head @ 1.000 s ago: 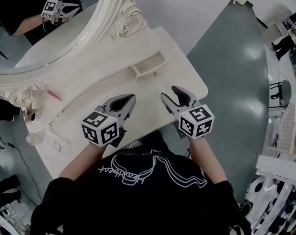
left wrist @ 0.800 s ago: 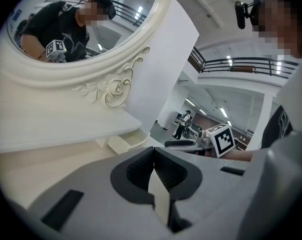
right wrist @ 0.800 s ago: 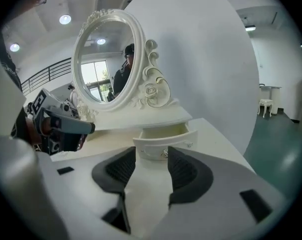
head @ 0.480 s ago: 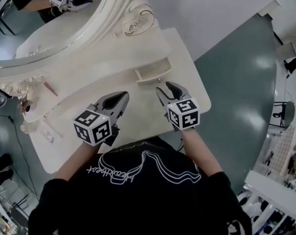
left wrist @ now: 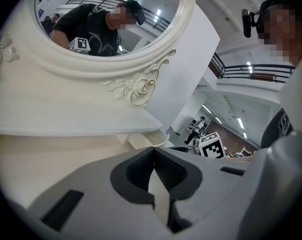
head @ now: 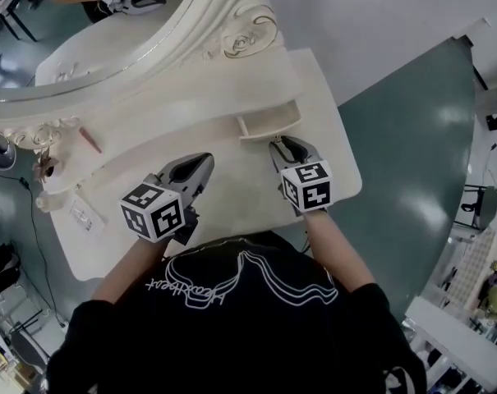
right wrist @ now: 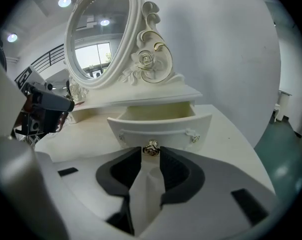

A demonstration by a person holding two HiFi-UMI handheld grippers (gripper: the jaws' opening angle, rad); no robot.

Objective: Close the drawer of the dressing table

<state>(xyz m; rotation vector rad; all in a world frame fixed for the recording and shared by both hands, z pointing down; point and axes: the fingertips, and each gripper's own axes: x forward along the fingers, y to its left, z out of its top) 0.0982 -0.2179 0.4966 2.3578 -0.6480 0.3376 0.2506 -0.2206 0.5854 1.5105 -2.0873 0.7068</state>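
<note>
The white dressing table (head: 232, 187) has its small drawer (head: 269, 121) pulled open under the mirror shelf. In the right gripper view the drawer front (right wrist: 160, 124) faces me, and its small metal knob (right wrist: 151, 148) sits right at the jaw tips. My right gripper (right wrist: 151, 156) is closing, with the knob between its tips and a slight gap still showing on each side. In the head view my right gripper (head: 283, 144) hovers just in front of the drawer. My left gripper (head: 205, 162) hangs over the tabletop to the left, shut with nothing in it (left wrist: 154, 151).
An oval mirror (head: 84, 39) in a carved white frame rises behind the drawer. A red stick (head: 89, 140), small trinkets (head: 47, 171) and a clear packet (head: 81, 214) lie at the table's left end. The table's right edge drops to the grey-green floor (head: 404, 138).
My right gripper has moved forward and down to the drawer front, and its jaws have narrowed. The left gripper has shifted slightly over the tabletop.
</note>
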